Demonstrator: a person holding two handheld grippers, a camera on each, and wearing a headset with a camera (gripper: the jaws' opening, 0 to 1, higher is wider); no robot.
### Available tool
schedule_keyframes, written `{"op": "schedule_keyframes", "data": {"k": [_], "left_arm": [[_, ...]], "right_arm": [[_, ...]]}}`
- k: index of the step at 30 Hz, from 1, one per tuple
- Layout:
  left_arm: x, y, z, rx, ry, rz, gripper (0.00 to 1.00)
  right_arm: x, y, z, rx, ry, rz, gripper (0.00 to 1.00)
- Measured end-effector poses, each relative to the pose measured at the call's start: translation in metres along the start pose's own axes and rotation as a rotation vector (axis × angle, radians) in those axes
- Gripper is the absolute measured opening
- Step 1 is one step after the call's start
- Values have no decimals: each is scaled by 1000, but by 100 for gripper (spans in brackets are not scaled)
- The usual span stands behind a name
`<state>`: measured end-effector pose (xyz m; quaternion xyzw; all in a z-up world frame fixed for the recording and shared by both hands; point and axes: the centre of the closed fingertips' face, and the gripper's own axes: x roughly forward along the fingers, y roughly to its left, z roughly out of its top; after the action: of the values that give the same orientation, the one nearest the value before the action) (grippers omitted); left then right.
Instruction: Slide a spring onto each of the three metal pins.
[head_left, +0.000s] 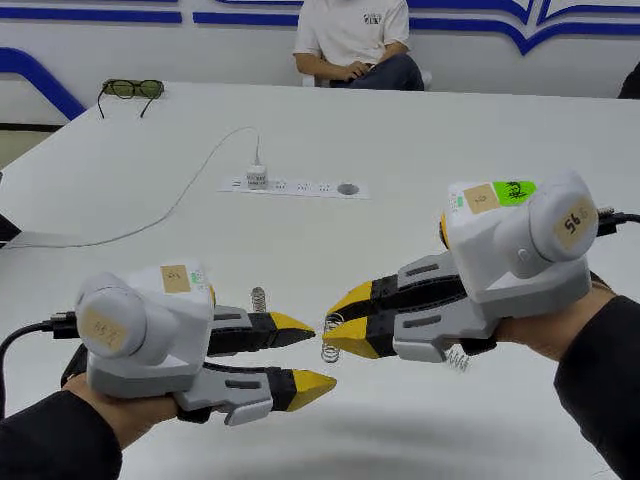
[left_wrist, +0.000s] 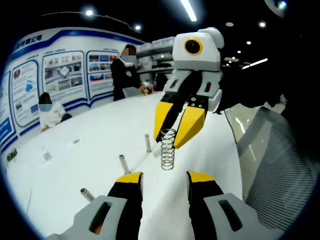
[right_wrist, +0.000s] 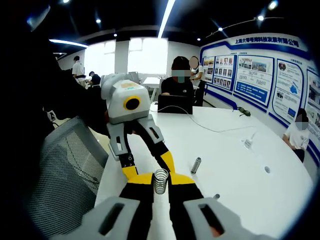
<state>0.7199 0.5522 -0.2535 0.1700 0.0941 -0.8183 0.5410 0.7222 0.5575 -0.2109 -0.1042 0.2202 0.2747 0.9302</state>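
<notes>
The spring (right_wrist: 160, 181) is pinched by its top coils between the yellow fingers (right_wrist: 181, 181) of my right gripper (head_left: 342, 320), which are clamped on it; the rest of it hangs down roughly upright over the white counter (head_left: 420, 140), in the gap between my two grippers; I cannot tell whether its lower end touches the counter; my left gripper (left_wrist: 165, 176) sits just left of the spring, its fingers (left_wrist: 131, 179) spread apart and holding nothing, their tips pointing toward the coil; in the left gripper view three pins stand upright on the counter in a line: a bare pin (left_wrist: 148, 142) just beside the hanging spring, a second pin (left_wrist: 124, 163) that also looks bare, and a third pin (left_wrist: 87, 194), the one closest to my left gripper, which already wears a coil; in the head view that dressed pin rises just beyond my left gripper; a loose spring (head_left: 457, 357) lies tilted on the counter under my right gripper, on the near side; farther off, in the middle of the counter, lies a power strip (head_left: 310, 187) with a white charger (head_left: 257, 177) plugged in at its left end and a thin cable (head_left: 190, 192) curving away to the left; dark glasses (head_left: 130, 89) rest at the far left; a person (head_left: 355, 35) in a white shirt sits at the far edge
</notes>
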Motion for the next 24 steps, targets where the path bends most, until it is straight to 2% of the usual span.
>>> {"op": "schedule_keyframes", "data": {"k": [6,16,24], "left_arm": [[-7,5,-4,-36,-12,25,47],[-14,8,-6,-73,-37,60,56],[-13,7,-5,-78,-42,70,60]], "right_arm": [[-5,-15,1,6,-1,-37,12],[-11,-48,-2,37,-2,-134,12],[-13,-75,-5,45,3,-216,12]]}}
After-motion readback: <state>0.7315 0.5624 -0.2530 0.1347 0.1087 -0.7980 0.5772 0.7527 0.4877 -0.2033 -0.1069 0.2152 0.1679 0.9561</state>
